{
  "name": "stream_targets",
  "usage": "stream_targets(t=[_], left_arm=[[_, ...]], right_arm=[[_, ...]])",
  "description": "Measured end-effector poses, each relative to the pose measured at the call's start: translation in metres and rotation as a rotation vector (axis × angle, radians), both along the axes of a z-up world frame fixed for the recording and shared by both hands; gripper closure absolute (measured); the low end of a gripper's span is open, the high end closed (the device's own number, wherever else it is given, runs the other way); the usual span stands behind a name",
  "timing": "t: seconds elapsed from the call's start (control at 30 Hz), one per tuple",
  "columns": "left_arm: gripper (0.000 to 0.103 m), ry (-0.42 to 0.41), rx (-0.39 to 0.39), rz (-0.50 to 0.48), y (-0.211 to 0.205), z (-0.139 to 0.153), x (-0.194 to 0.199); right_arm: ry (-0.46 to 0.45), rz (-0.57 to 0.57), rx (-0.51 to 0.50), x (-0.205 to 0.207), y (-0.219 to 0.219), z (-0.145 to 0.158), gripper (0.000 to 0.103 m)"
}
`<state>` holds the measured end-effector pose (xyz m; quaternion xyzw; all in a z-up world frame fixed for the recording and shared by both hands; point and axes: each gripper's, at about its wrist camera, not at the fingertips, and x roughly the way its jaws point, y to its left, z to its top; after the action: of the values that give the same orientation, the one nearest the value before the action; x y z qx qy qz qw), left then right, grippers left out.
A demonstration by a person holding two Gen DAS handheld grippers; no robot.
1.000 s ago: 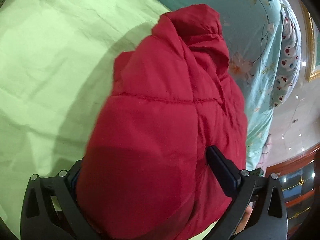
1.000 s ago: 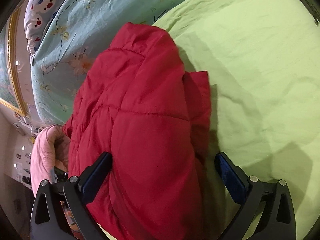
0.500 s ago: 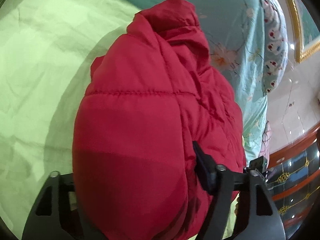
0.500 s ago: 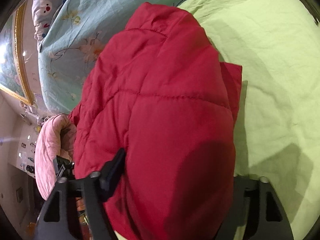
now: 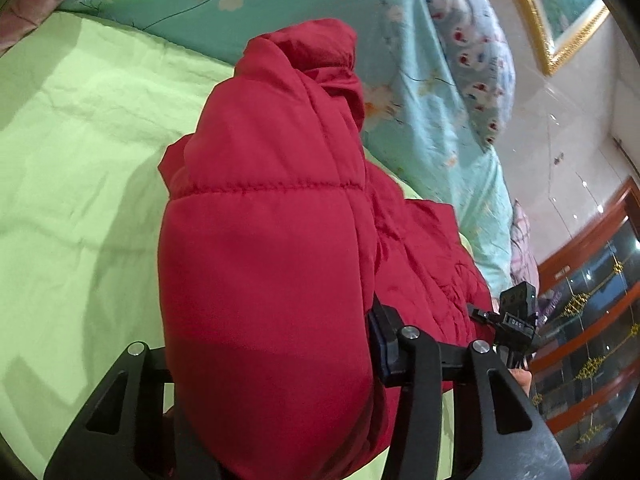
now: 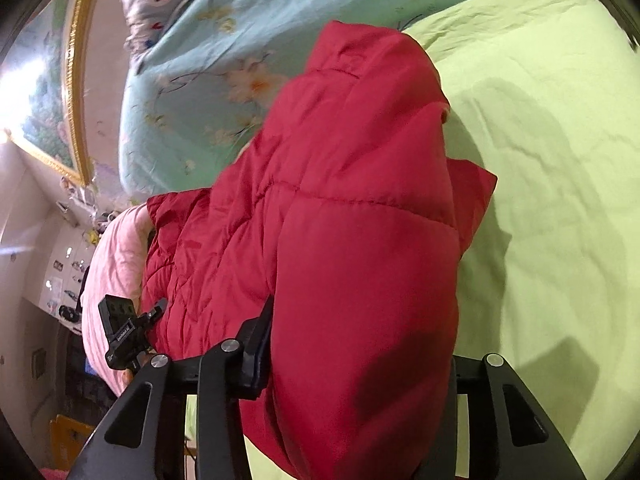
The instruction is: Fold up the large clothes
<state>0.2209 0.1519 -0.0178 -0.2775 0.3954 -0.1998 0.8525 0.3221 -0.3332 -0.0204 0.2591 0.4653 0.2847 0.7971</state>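
Note:
A red quilted puffer jacket (image 5: pixel 272 216) lies bunched on a light green bed sheet (image 5: pixel 72 184). My left gripper (image 5: pixel 272 356) is shut on a thick fold of it, which fills the space between the fingers and hides the left one. In the right wrist view the same jacket (image 6: pixel 360 240) bulges between the fingers of my right gripper (image 6: pixel 360 356), which is shut on another fold. Each gripper shows at the edge of the other's view, the right one (image 5: pixel 516 320) and the left one (image 6: pixel 120 328), with the jacket slung between them.
A teal floral quilt (image 5: pixel 420 92) and a patterned pillow (image 5: pixel 476 60) lie beyond the jacket at the head of the bed. A pink blanket (image 6: pixel 112 264) sits at the bed's side. A gold-framed picture (image 6: pixel 76 80) hangs on the wall. Dark wooden furniture (image 5: pixel 592 320) stands beside the bed.
Both grippers have closed on the jacket's folds, from wide open a second ago, and lifted it. The views have tilted up toward the quilt and wall.

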Motion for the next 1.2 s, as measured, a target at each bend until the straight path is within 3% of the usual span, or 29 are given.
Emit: stream_targets(t=[0.3,0.47,0.67,0.93,1.1,1.2], left_arm=[[0.057,0.028,-0.040,-0.005,0.005,-0.008,-0.094],[0.057,0.054,-0.053,-0.007,0.005,-0.014,-0.122],[0.056,0.107,-0.046,0.017,0.013,-0.038,-0.122],[0.034,0.108,0.022,0.052,0.013,-0.052,-0.115],[0.026,0.104,0.079,0.055,0.009,-0.051,-0.113],[0.023,0.127,0.071,0.051,0.016,-0.052,-0.116]], right_arm=[[0.009,0.013,0.035,-0.094,-0.013,0.000,0.059],[0.004,0.015,0.021,-0.132,-0.011,0.002,0.059],[0.026,-0.009,0.023,-0.140,-0.012,-0.012,0.055],[0.051,-0.057,0.016,-0.136,-0.023,-0.040,0.038],[0.058,-0.067,0.022,-0.136,-0.029,-0.044,0.031],[0.061,-0.083,0.026,-0.139,-0.031,-0.045,0.025]])
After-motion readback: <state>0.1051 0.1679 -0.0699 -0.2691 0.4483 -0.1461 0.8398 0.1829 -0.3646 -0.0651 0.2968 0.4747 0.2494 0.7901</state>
